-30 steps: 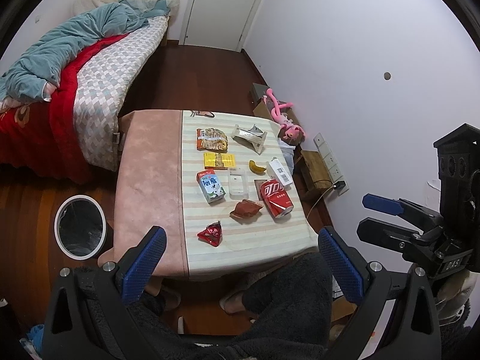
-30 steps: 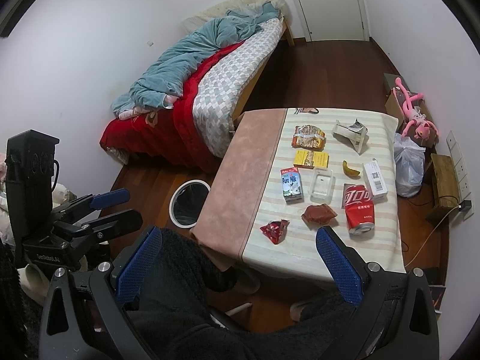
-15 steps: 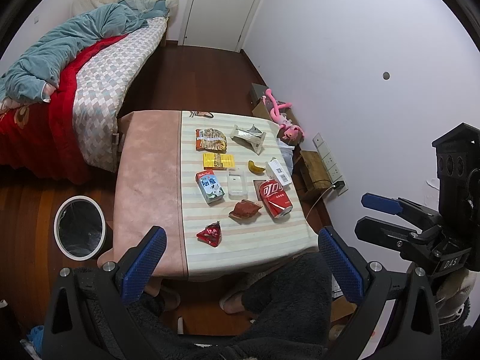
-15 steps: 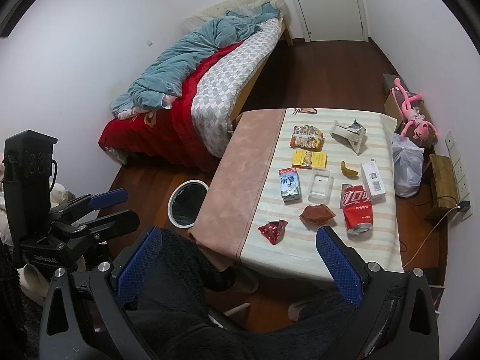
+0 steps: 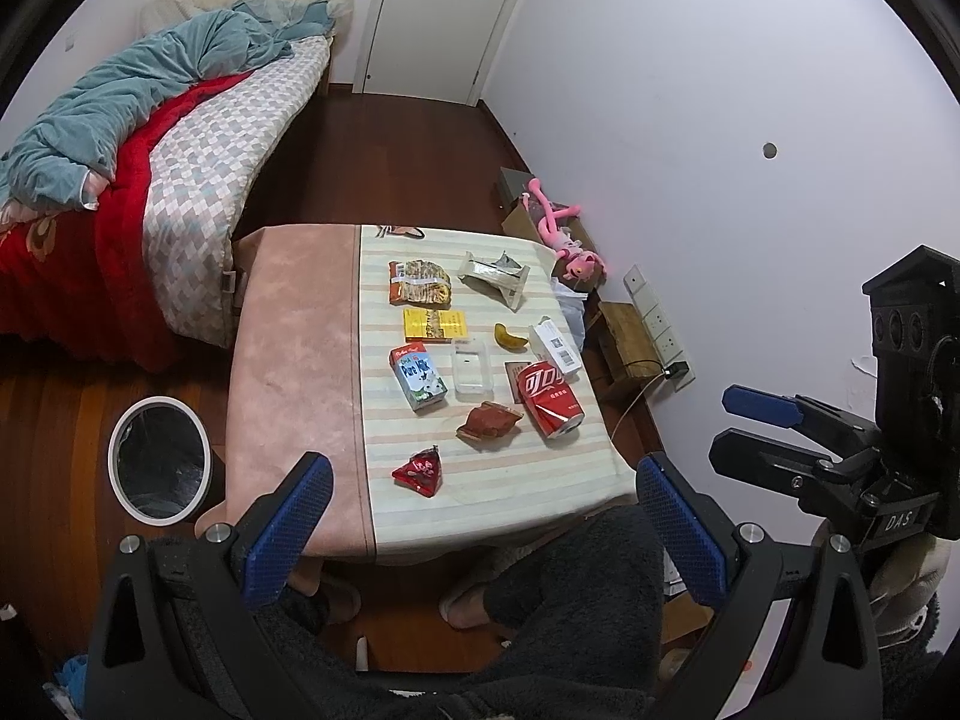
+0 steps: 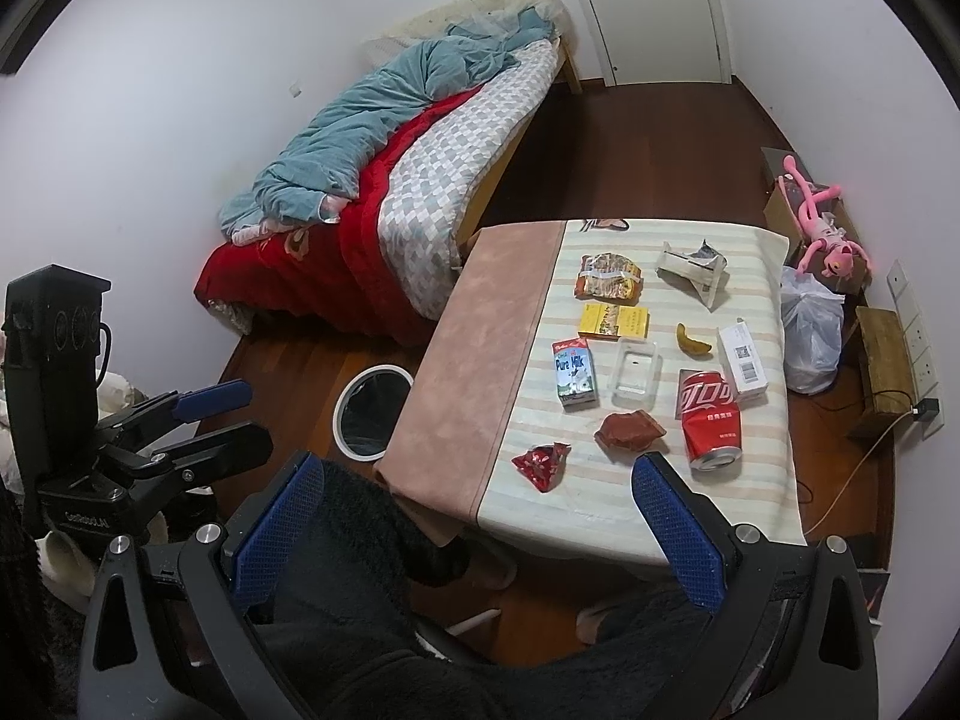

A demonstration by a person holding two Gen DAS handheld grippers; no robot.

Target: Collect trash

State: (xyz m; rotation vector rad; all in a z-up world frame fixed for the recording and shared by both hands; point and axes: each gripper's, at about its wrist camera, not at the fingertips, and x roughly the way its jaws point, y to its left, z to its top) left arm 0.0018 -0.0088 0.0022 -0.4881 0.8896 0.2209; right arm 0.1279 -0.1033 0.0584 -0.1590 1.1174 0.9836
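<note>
Holding both grippers wide open and empty above the table's (image 5: 300, 324) near edge, you have the red foil wrapper (image 5: 420, 471) nearest — just ahead of your left gripper (image 5: 480, 531), bin (image 5: 157, 461) left; right gripper (image 6: 474, 534).

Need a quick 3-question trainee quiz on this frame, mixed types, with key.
1. True or false: the red soda can stands upright on the table.
2. Which lies nearest the table's near edge? A) milk carton B) red crumpled wrapper C) banana peel
3. Fill in: the white-rimmed bin stands on the ____.

Key: 1 false, it lies on its side. 2 B. 3 floor. Both the left tongs and right tongs are open and empty.
</note>
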